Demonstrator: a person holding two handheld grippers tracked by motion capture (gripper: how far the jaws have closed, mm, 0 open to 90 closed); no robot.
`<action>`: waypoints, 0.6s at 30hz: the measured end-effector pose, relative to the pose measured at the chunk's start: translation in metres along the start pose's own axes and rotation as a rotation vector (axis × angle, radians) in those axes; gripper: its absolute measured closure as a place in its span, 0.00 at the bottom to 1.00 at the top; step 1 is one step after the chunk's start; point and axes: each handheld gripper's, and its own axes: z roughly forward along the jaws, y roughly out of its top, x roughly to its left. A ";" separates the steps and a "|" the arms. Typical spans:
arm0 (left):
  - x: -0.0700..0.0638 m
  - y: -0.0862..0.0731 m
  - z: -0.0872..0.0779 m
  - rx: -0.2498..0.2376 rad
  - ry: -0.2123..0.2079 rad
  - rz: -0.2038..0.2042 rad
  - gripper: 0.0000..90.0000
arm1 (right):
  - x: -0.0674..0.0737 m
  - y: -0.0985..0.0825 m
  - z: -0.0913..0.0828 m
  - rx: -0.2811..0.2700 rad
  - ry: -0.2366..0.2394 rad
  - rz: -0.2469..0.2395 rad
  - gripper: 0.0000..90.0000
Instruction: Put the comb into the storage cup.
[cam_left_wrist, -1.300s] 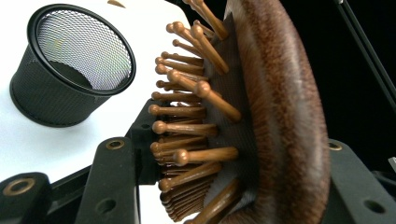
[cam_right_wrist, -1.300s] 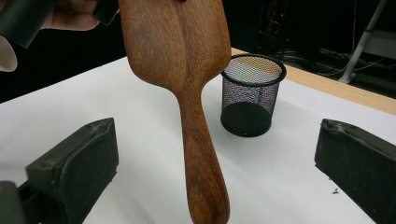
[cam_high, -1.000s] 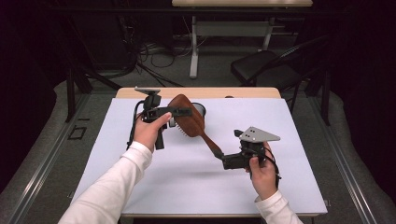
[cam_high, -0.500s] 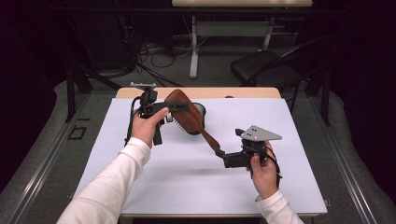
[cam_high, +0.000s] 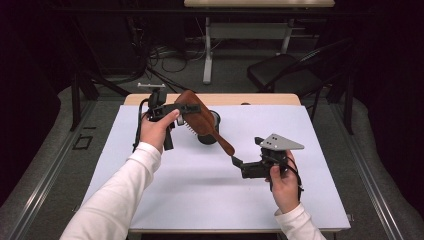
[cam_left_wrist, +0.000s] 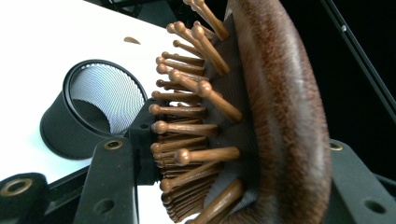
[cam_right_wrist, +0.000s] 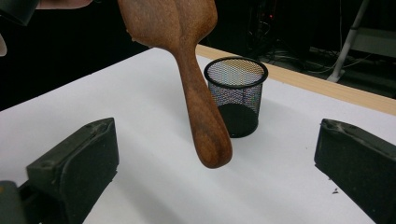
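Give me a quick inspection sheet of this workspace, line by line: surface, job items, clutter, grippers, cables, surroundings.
Surface: white table, wooden strip along its far edge.
Job's things: wooden hairbrush held off the table, handle slanting down toward the right gripper; black mesh cup upright on the table, looks empty.
Clutter: nothing seen.
Grippers: left gripper shut on the hairbrush head, bristle side and back between the jaws; right gripper open, jaws either side of the handle tip, not touching.
Cables: one trails from each gripper; more on the floor beyond.
Surroundings: dark room, black chair, another table behind.
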 end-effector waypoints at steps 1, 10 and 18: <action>0.000 0.001 0.000 -0.001 0.001 0.000 0.53 | 0.000 0.001 0.000 -0.001 0.001 0.002 0.00; 0.001 0.008 0.002 -0.022 0.027 -0.015 0.53 | -0.001 0.001 0.000 -0.008 0.007 0.008 0.00; 0.005 0.014 0.004 -0.043 0.046 -0.036 0.53 | -0.003 0.002 -0.002 -0.008 0.005 0.014 0.00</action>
